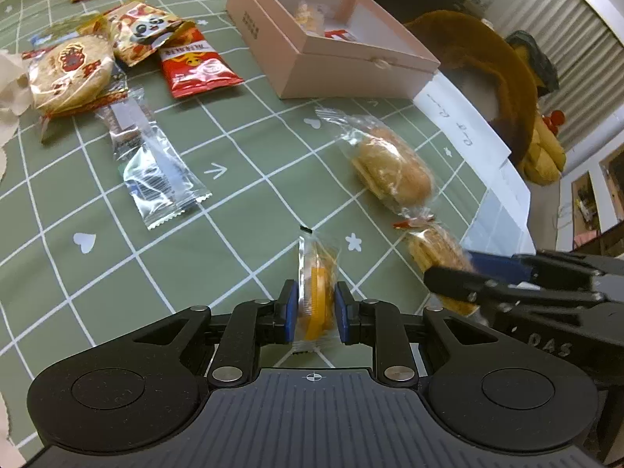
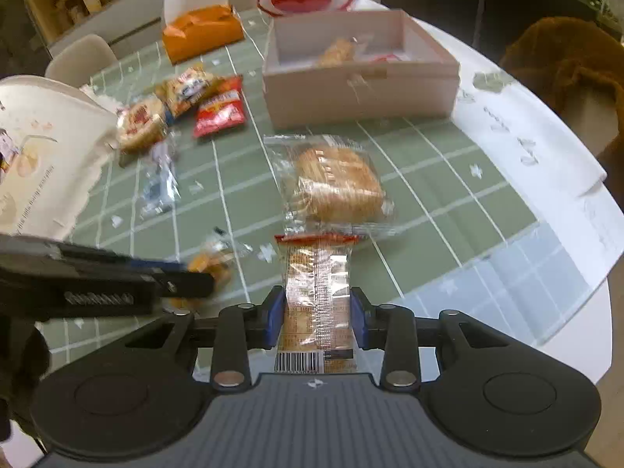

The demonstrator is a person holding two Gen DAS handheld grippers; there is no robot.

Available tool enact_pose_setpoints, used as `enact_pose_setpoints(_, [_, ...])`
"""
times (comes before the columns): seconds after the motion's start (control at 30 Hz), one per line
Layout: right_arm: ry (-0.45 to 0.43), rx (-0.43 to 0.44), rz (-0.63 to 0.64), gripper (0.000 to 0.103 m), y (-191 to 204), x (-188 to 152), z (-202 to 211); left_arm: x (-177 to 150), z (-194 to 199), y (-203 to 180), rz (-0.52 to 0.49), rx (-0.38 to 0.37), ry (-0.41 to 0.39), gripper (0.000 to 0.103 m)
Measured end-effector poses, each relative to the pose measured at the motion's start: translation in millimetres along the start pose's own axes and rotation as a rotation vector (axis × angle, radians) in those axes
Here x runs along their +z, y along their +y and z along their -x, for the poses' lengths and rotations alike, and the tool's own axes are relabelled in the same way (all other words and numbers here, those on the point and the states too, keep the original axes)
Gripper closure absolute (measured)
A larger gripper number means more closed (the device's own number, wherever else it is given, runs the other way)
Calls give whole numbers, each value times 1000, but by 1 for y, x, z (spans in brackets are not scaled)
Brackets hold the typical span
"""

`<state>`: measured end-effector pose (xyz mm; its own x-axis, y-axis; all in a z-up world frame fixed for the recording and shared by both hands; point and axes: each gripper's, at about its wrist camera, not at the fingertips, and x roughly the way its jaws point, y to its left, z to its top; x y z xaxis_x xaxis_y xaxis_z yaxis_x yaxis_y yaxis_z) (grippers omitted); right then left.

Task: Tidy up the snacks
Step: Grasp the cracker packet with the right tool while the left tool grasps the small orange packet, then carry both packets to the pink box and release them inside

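My left gripper point(image 1: 315, 306) is shut on a small clear packet with a yellow cake point(image 1: 316, 292), held above the green checked tablecloth point(image 1: 241, 210). My right gripper point(image 2: 316, 312) is shut on a red-topped wrapped biscuit packet point(image 2: 318, 296); this gripper and its packet also show in the left wrist view point(image 1: 452, 273). The pink open box point(image 1: 296, 46) stands at the far side with a few snacks inside; it also shows in the right wrist view point(image 2: 358, 93). A wrapped bread point(image 1: 390, 167) lies on the cloth between the grippers and the box.
Loose snacks lie at the left: a round rice cracker point(image 1: 70, 74), a panda packet point(image 1: 144, 31), a red packet point(image 1: 195, 66) and a clear wrapper point(image 1: 156, 171). An orange box point(image 2: 202, 31) stands at the back. White paper point(image 2: 526, 144) covers the table's right edge.
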<state>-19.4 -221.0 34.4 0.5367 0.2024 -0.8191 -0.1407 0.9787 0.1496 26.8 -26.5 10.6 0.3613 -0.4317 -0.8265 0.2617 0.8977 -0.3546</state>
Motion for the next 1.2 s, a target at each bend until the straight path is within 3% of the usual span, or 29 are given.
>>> enact_pose_setpoints(0.27, [-65,39,14,69,-5,24,27,10,19,-8,13,-40,-73,79])
enact_pose_setpoints(0.33, [-80,49,11,90,-8,31,34,19,26,-9,30,-62,-97,79])
enact_pose_setpoints(0.37, [-81,59,9,95,-10,36,36,25,30,-10,37,-73,-109,79])
enact_pose_setpoints(0.53, [-146,64,10,94,-25,68,51,69,51,-15,43,-75,-199,79])
enact_pose_setpoints(0.63, [-143,51,30,94,-34,76,53,78,53,-15,64,-71,-216,79])
enact_pose_setpoints(0.73, [-102,41,35,86,-43,69,46,70,41,-12,74,-59,-178,79])
enact_pose_setpoints(0.8, [-58,43,22,66,-47,58,38,59,29,-8,88,-54,-131,79])
enact_pose_setpoints(0.87, [-1,57,3,56,-50,42,27,47,17,-6,101,-46,-86,79])
enact_pose_setpoints(1.1, [121,78,36,55,-24,0,-3,15,3,-8,72,-44,-4,79])
enact_pose_setpoints(1.2, [107,10,96,55,-12,-5,-9,9,5,-9,63,-48,3,79])
